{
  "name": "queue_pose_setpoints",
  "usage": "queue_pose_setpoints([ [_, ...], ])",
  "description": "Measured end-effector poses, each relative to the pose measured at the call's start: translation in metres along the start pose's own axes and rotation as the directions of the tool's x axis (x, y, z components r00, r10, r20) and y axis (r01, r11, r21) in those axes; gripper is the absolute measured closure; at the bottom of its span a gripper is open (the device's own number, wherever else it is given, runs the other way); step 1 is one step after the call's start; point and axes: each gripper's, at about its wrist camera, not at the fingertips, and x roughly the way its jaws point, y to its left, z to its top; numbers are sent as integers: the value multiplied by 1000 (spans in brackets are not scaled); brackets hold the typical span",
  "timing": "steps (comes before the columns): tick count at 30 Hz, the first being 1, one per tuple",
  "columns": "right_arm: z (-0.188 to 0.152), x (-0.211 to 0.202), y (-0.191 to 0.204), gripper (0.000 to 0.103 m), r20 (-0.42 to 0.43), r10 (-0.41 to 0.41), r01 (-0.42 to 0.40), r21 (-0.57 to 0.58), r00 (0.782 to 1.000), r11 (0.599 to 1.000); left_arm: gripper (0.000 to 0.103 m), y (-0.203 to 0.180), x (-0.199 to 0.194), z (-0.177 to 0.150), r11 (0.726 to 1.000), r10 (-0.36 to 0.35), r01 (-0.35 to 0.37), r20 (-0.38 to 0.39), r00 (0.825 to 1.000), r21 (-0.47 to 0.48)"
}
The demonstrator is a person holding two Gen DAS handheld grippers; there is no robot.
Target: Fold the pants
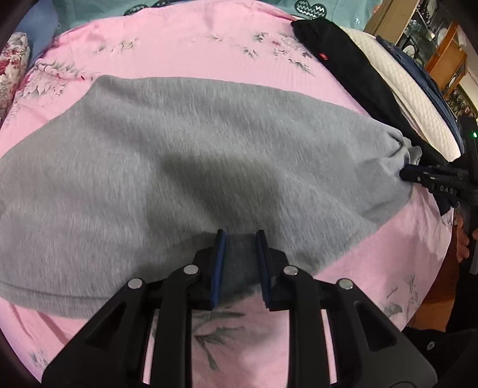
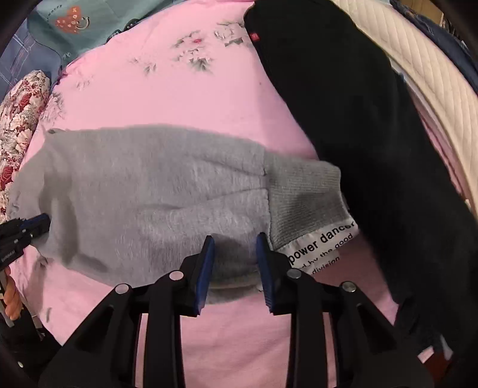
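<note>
Grey fleece pants (image 1: 185,167) lie folded on a pink floral bedsheet (image 1: 191,47). In the right wrist view the pants (image 2: 155,197) show a ribbed cuff (image 2: 307,203) and a white label reading "power dancer" (image 2: 322,244). My left gripper (image 1: 239,256) is open, its blue pads straddling the near edge of the pants. My right gripper (image 2: 234,262) is open, its pads either side of the near edge beside the cuff. Each gripper shows in the other's view: the right one (image 1: 430,179) at the pants' right end, the left one (image 2: 33,226) at their left end.
A black garment (image 2: 373,134) lies right of the pants, touching the cuff, and also shows in the left wrist view (image 1: 358,74). A white quilted item (image 1: 412,98) lies beyond it. A floral pillow (image 2: 21,125) sits at the left. Teal bedding (image 2: 89,24) lies at the back. Wooden shelves (image 1: 433,44) stand far right.
</note>
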Motion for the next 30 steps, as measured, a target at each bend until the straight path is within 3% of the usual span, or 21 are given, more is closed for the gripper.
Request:
queue_pose_setpoints([
  [4, -1, -3, 27, 70, -18, -128, 126, -91, 992, 988, 82, 0, -8, -4, 1000, -9, 9, 6, 1000, 7],
  [5, 6, -7, 36, 70, -37, -124, 119, -104, 992, 987, 82, 2, -11, -4, 1000, -19, 19, 7, 1000, 4],
  [8, 35, -32, 67, 69, -18, 97, -98, -135, 995, 986, 81, 15, -23, -6, 999, -44, 45, 23, 999, -21],
  [9, 47, -39, 83, 63, 1, 149, -147, -158, 989, 976, 78, 22, -26, -7, 999, -23, 24, 33, 999, -34],
  [11, 73, -43, 123, 54, 7, 248, -241, -224, 969, 944, 75, 41, -31, -6, 997, 30, -28, 34, 999, -72],
  [15, 124, -16, 215, 53, -38, 392, -379, -355, 919, 854, 75, 79, -29, -6, 986, 29, -28, 4, 1000, -165],
  [18, 159, 16, 290, 54, -137, 461, -473, -419, 877, 775, 75, 93, -33, -9, 981, -1, 1, 4, 1000, -194],
  [22, 180, 57, 349, 54, -246, 393, -463, -456, 886, 760, 75, 101, -35, -12, 983, -9, 8, -1, 1000, -185],
  [27, 177, 88, 362, 56, -319, 310, -433, -469, 896, 770, 75, 107, -32, -11, 983, -18, 17, -5, 1000, -182],
  [29, 174, 93, 363, 72, -322, 304, -430, -473, 897, 769, 75, 112, -32, -11, 982, -7, 7, -4, 1000, -187],
  [30, 172, 95, 363, 89, -322, 305, -432, -472, 896, 768, 75, 116, -34, -11, 982, -2, 1, -3, 1000, -191],
])
